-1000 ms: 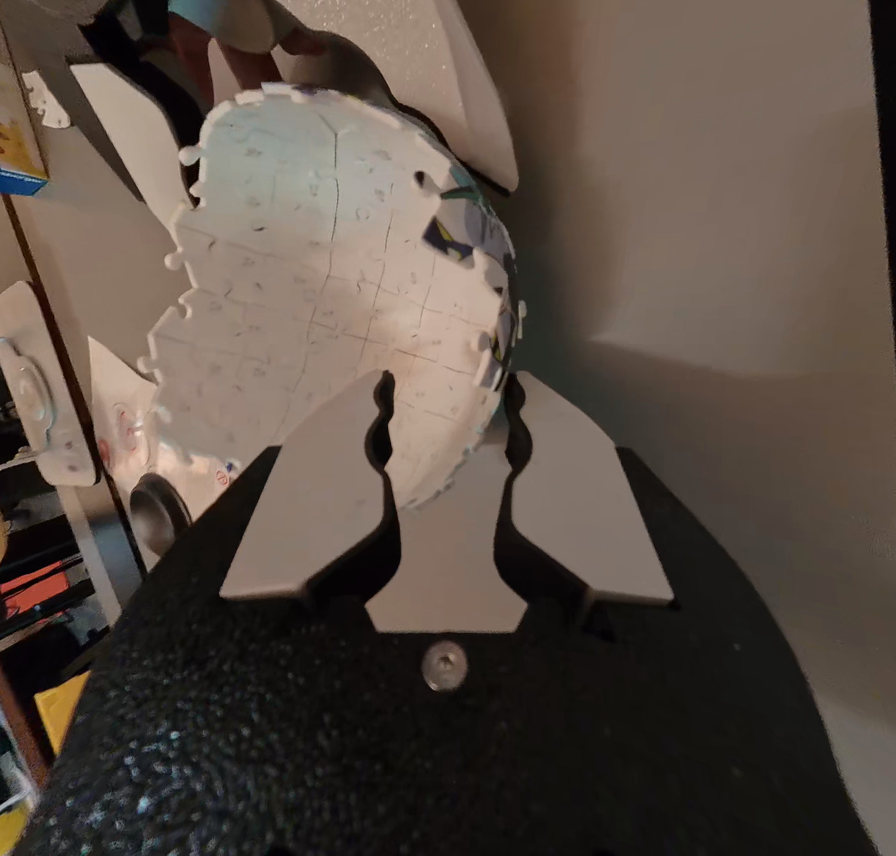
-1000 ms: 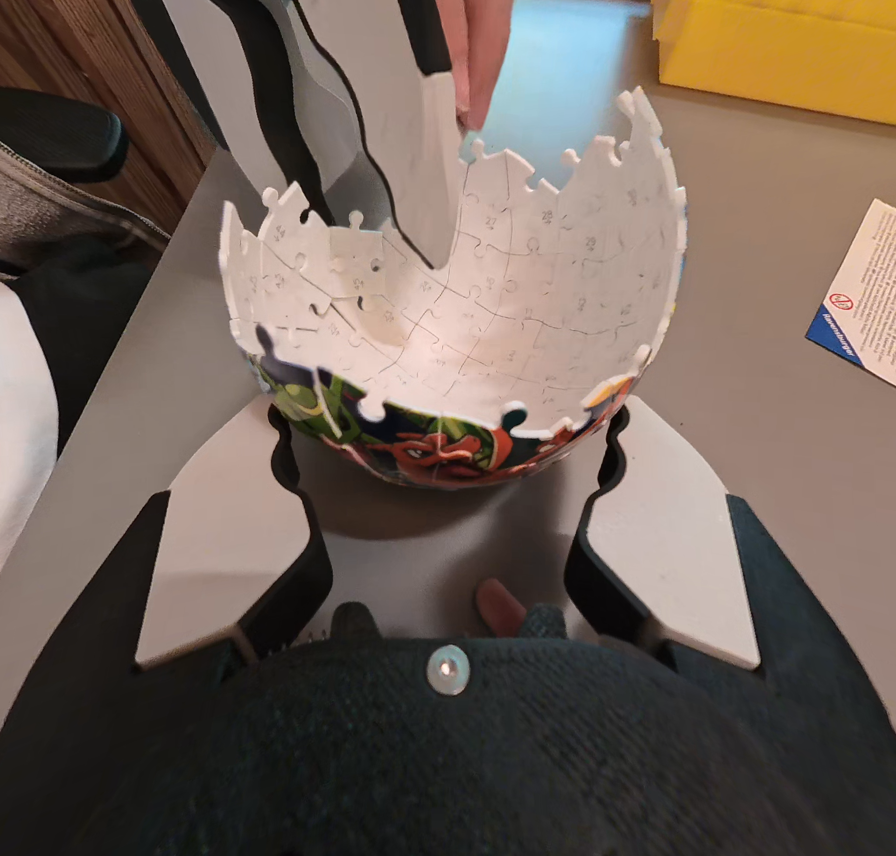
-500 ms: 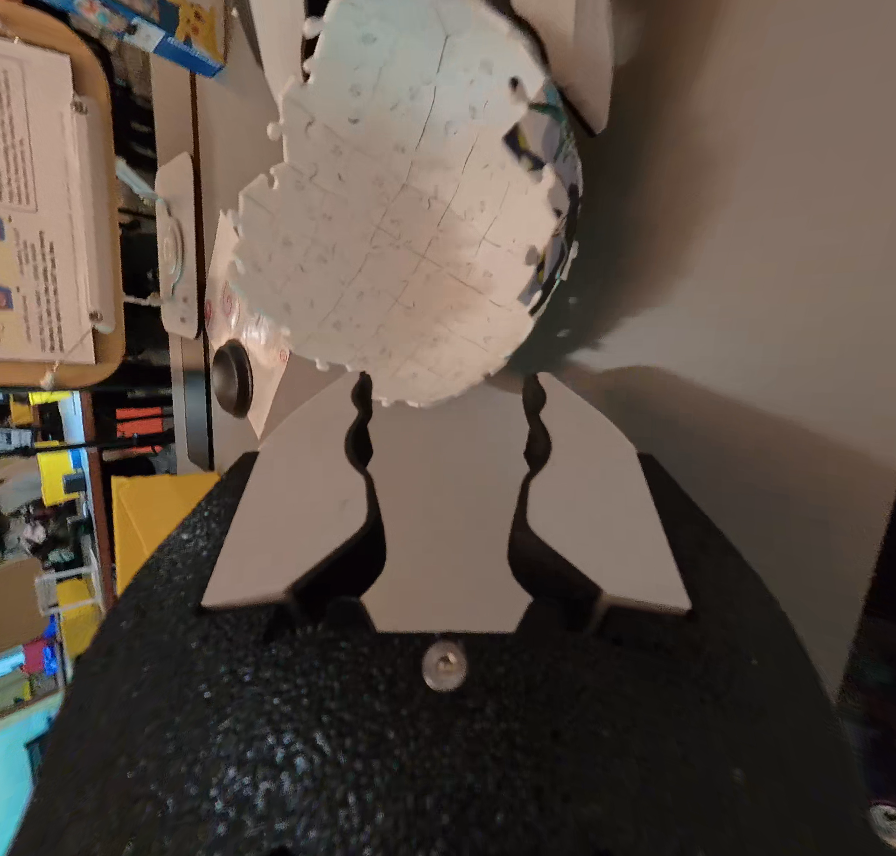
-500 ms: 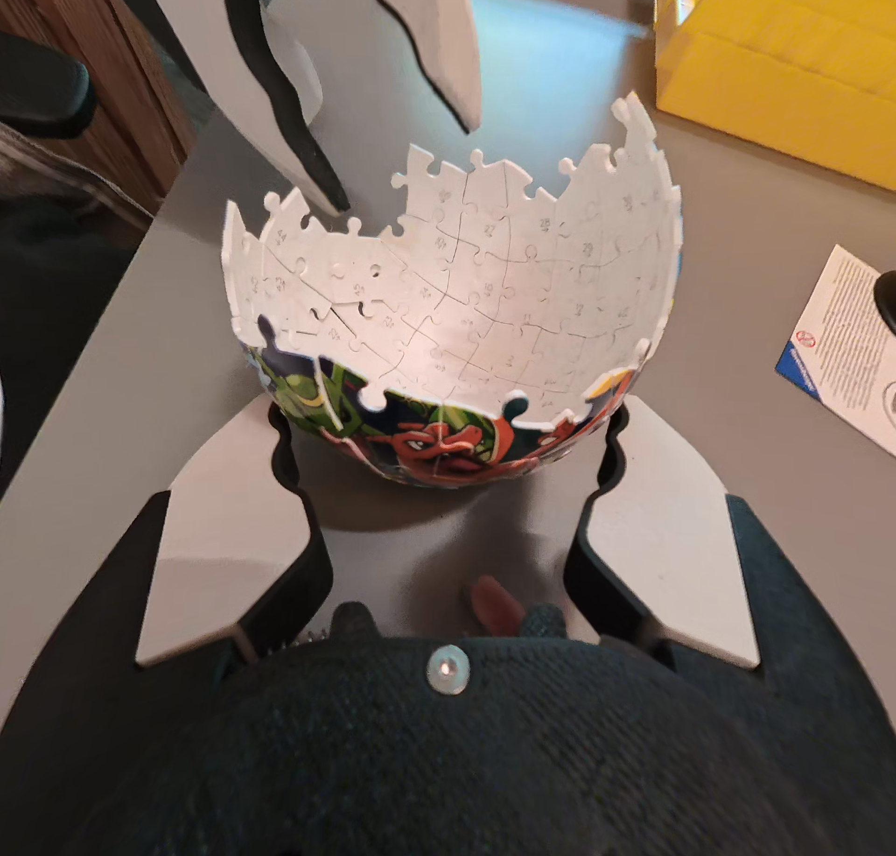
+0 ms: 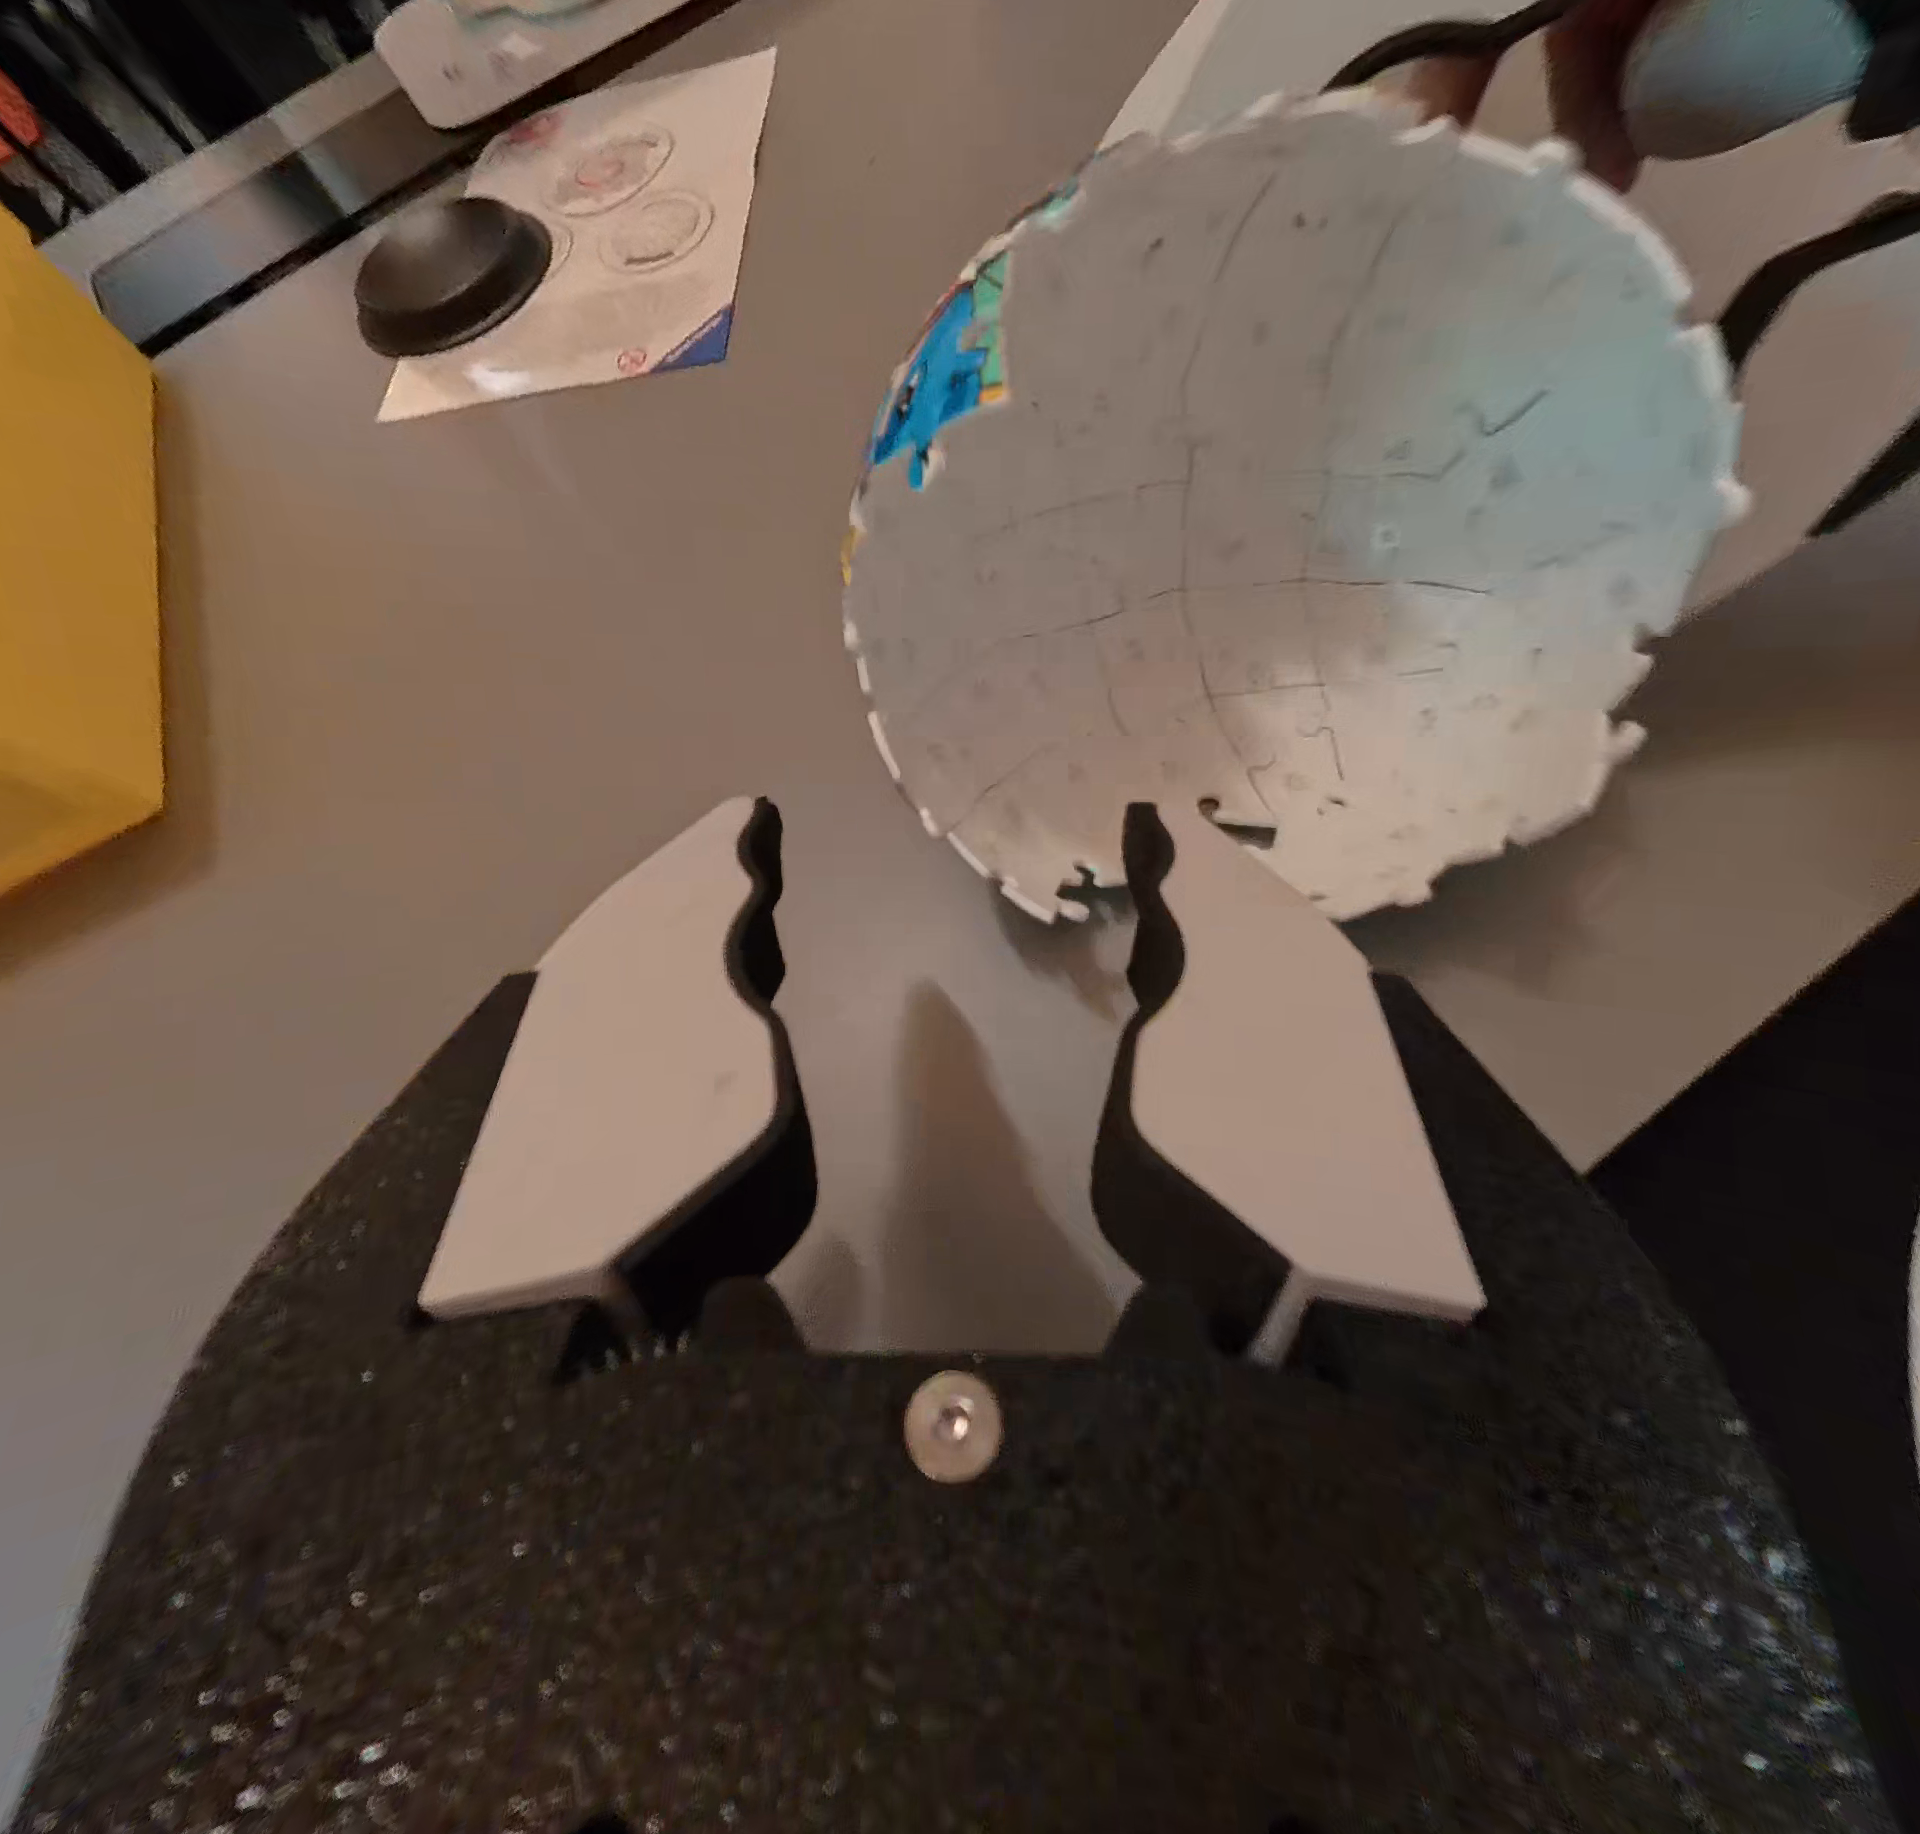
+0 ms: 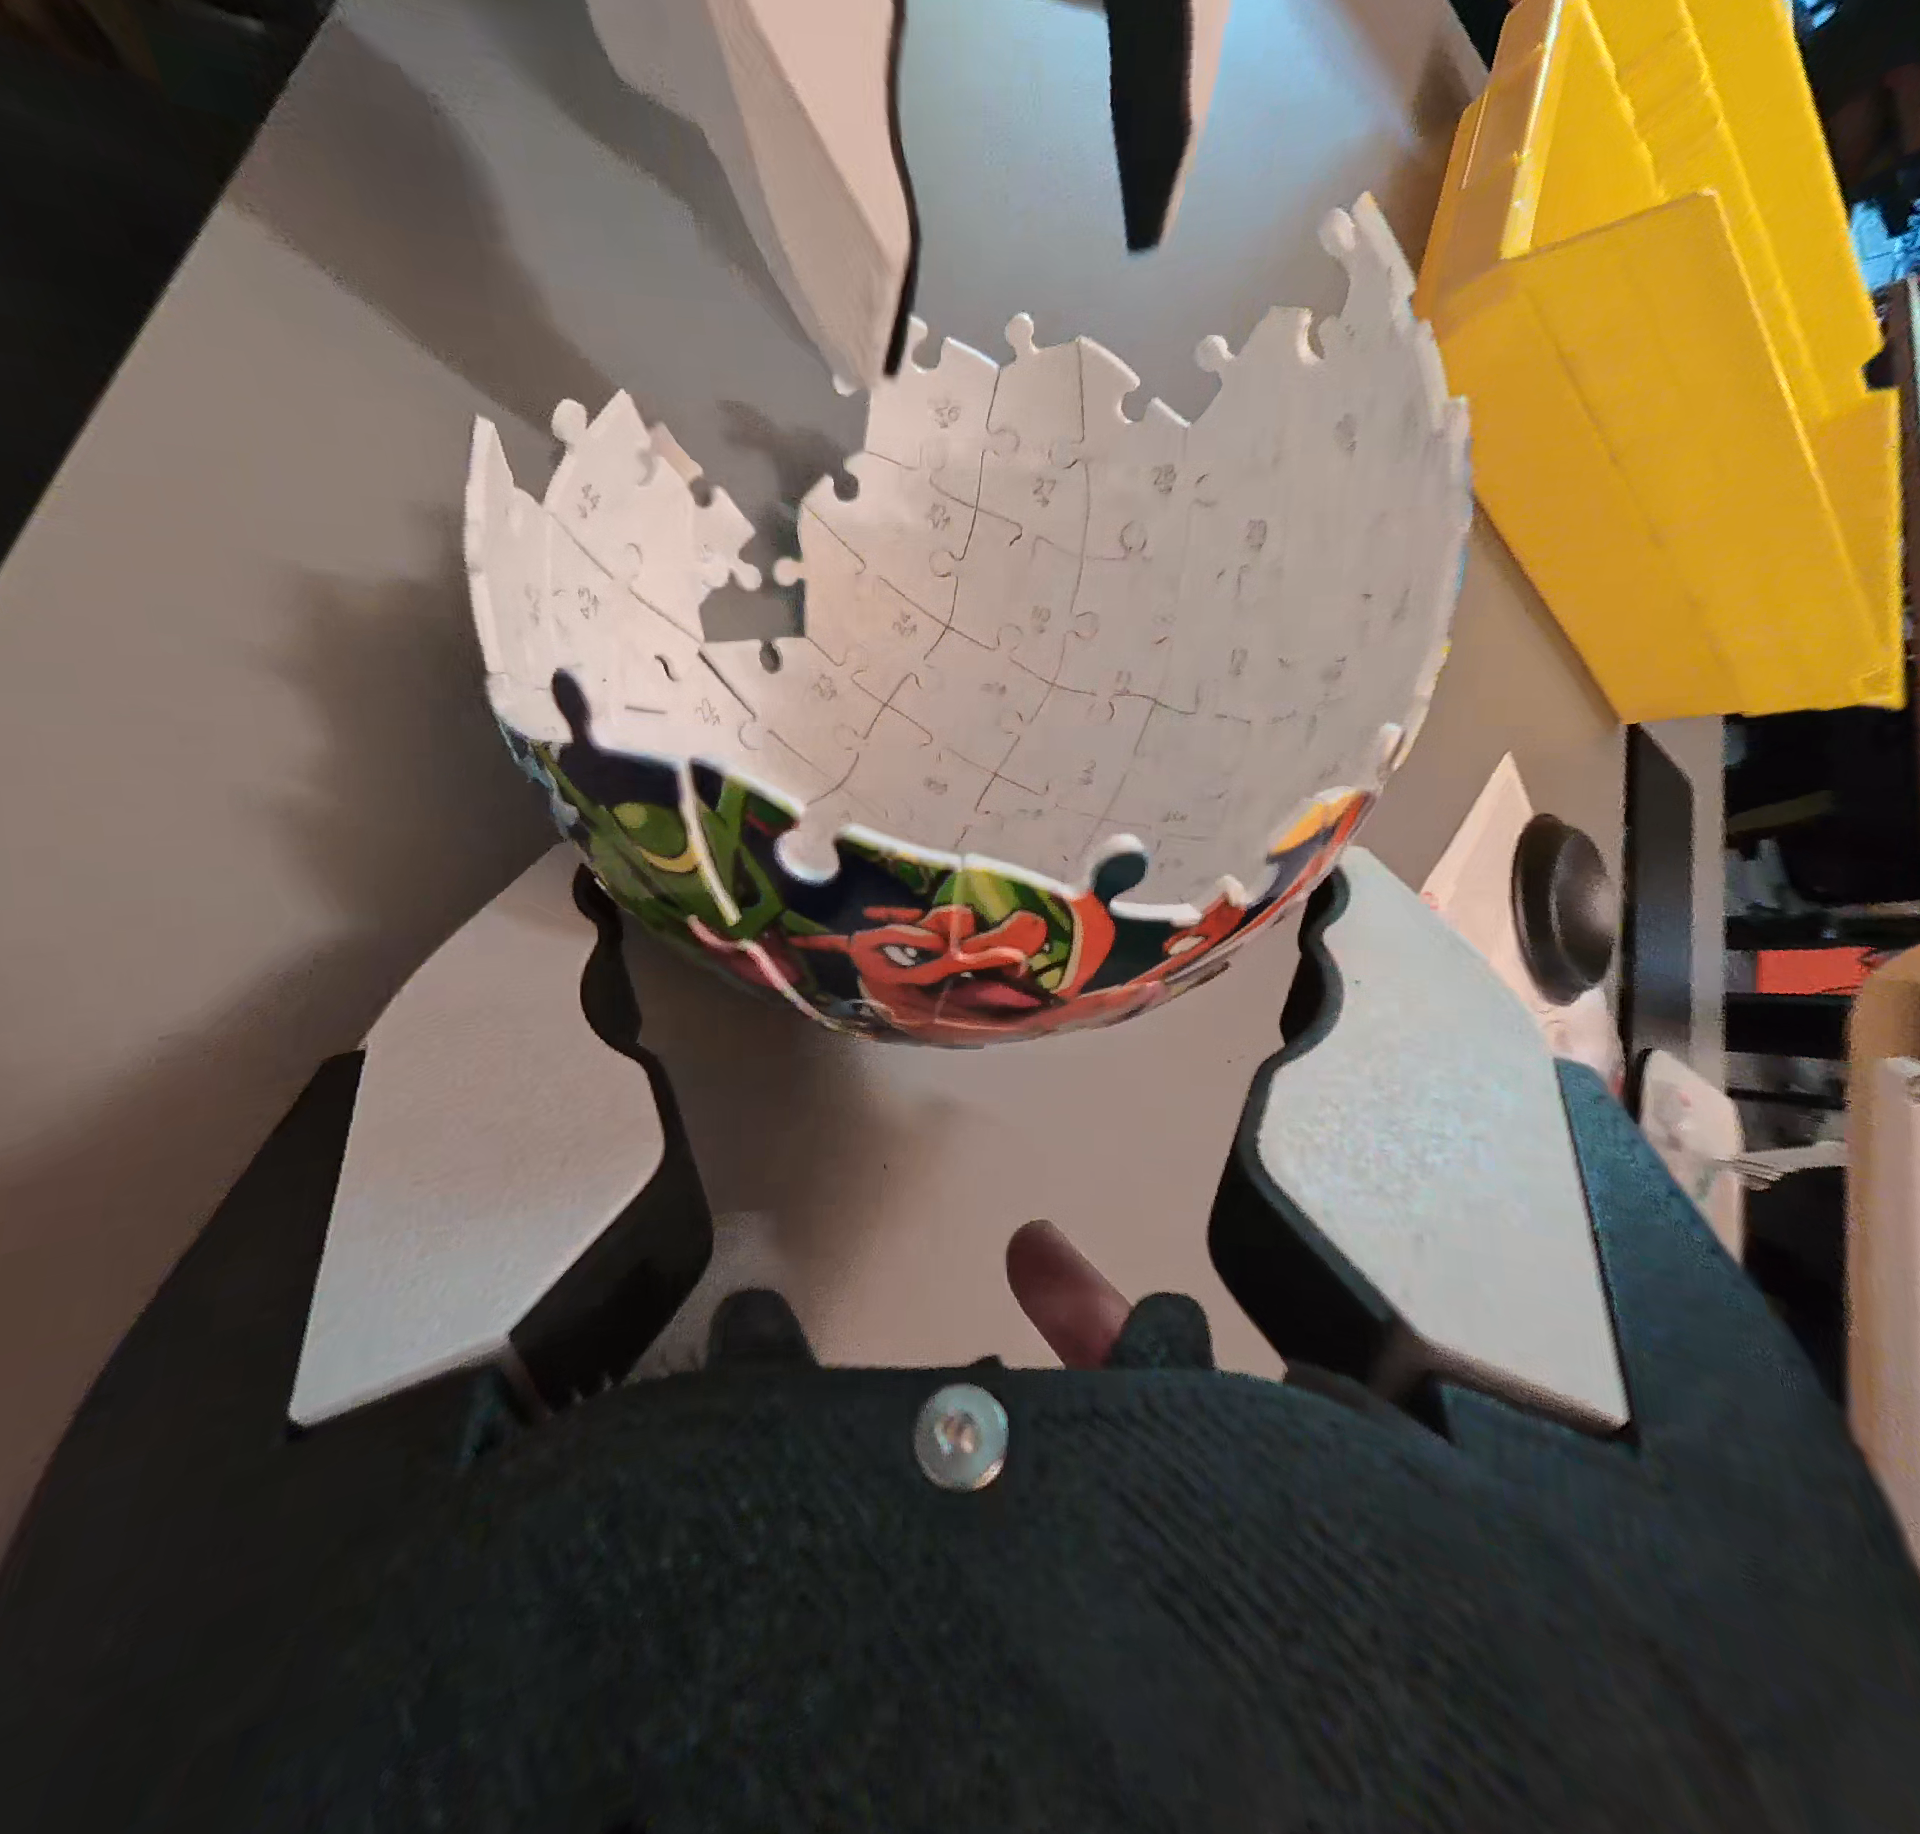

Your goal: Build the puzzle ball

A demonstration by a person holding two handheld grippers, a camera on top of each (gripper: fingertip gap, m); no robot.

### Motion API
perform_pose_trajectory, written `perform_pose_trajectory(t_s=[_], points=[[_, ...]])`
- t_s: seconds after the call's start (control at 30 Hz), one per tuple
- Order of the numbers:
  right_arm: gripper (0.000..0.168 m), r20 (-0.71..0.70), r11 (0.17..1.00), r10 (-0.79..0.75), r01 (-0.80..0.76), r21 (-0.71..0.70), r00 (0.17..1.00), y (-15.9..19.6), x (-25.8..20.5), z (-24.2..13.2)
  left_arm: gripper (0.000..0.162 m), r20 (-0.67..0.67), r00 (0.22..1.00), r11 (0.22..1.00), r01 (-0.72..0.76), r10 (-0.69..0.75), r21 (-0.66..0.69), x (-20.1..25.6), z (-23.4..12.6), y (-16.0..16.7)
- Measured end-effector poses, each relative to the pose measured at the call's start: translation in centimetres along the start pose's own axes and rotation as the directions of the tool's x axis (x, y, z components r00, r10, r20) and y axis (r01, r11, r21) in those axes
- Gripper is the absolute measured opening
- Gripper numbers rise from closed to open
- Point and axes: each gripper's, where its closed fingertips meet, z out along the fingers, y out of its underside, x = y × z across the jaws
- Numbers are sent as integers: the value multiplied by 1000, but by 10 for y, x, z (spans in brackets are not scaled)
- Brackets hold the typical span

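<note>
The half-built puzzle ball (image 6: 1039, 662) (a white-lined bowl with a jagged rim and a printed outside) sits between the spread fingers of the right gripper (image 6: 956, 891), which hold it by its sides above the grey table (image 6: 208, 641). The left gripper (image 5: 951, 828) hangs just beside the ball's rim, jaws apart and empty. Beyond the ball stands a yellow bin (image 6: 1662, 382).

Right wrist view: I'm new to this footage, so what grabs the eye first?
The half-built puzzle ball, a jagged white bowl with bright cartoon print outside, sits between the right gripper fingers. A yellow bin glows at the right edge. The left gripper hangs empty above the rim.
</note>
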Motion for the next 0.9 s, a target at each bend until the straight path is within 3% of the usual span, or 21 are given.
perform_pose_trajectory(t_s=[0.2, 0.37, 0.5, 0.9], points=[[123, -64, 984, -145, 137, -113, 987, 0, 2, 2, 67, 62, 994, 994, 95, -91, -51, -9, 25, 21], [122, -80, 976, -179, 166, -140, 981, -1, 3, 2, 69, 106, 992, 991, 80, -68, -108, -15, 34, 25], [118, -102, 984, -158, 148, -101, 982, -5, 5, 4, 70, 119, 990, 986, 97, -81, -138, -18, 40, 27], [127, -111, 975, 25, 1, 223, 993, -21, 5, 17, 65, 69, 987, 973, 158, -148, -171, -16, 45, 31]])
